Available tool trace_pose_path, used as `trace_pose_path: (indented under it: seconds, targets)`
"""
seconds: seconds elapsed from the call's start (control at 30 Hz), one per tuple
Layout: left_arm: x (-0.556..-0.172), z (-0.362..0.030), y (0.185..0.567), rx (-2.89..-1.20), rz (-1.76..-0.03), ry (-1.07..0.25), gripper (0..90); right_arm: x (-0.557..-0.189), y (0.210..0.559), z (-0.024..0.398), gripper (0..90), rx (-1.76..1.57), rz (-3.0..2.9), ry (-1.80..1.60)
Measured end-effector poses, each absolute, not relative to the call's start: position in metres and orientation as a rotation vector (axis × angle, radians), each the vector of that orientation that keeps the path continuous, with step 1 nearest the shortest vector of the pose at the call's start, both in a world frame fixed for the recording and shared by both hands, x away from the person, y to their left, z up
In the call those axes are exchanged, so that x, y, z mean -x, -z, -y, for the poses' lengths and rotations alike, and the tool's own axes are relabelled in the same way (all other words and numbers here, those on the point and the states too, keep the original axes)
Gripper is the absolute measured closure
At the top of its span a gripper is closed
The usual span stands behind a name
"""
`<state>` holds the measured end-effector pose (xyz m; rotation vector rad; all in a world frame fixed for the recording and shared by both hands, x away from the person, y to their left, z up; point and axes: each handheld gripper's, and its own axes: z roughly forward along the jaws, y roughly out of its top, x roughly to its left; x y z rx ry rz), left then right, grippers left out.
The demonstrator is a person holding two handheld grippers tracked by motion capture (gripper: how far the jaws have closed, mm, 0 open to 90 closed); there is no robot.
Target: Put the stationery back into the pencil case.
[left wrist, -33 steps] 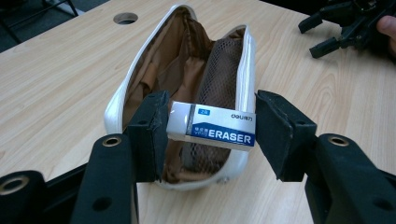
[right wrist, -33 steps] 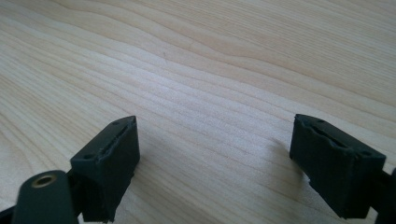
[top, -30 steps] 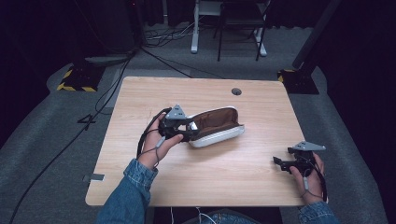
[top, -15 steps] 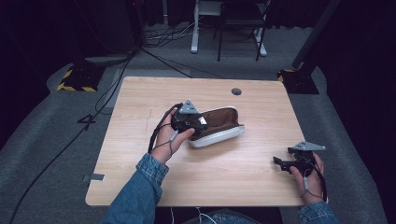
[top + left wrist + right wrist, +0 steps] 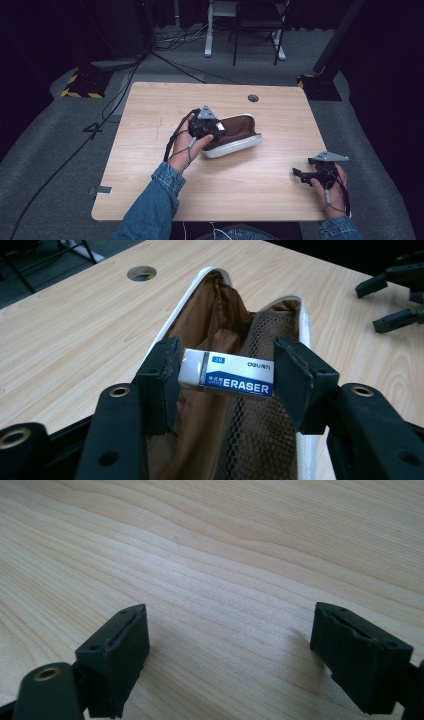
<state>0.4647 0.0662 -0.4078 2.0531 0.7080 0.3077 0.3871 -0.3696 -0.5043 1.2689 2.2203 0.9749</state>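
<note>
- Light wooden table [image 5: 150, 165]: rectangular top with a round cable hole [image 5: 253, 98] near its far edge; the hole also appears in the left gripper view [image 5: 141, 273].
- White-shelled pencil case with a brown fabric lining [image 5: 235, 135]: lies open near the table's middle, mouth upward. In the left gripper view [image 5: 215, 305] its white rim frames the brown lining, with a mesh pocket [image 5: 260, 430] along one inner side.
- White rectangular eraser in a blue-and-white paper sleeve printed "ERASER" [image 5: 227, 374]: held crosswise between the left gripper's jaws, directly over the open mouth of the case, above the lining and mesh.
- Left gripper [image 5: 227, 376]: black, two-jawed, clamped on the eraser's two short ends. In the high view [image 5: 207, 127] it sits at the near-left end of the case, grey three-cornered plate on top, cable trailing back past the left hand [image 5: 186, 150] and its blue denim sleeve [image 5: 150, 205].
- Right gripper [image 5: 230, 650]: jaws set wide apart, nothing between them, low over bare wood grain. In the high view [image 5: 309, 172] it rests near the table's near-right corner, well apart from the case, held by the right hand [image 5: 331, 192].
</note>
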Motion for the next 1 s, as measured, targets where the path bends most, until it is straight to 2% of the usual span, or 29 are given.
trace_pose_path:
  seconds: [1.0]
  targets:
    - [-0.483,-0.032,0.429,-2.082,-0.730,-0.297,45.4,-0.387,0.504,0.370,16.4,-1.269,-2.220,-0.975]
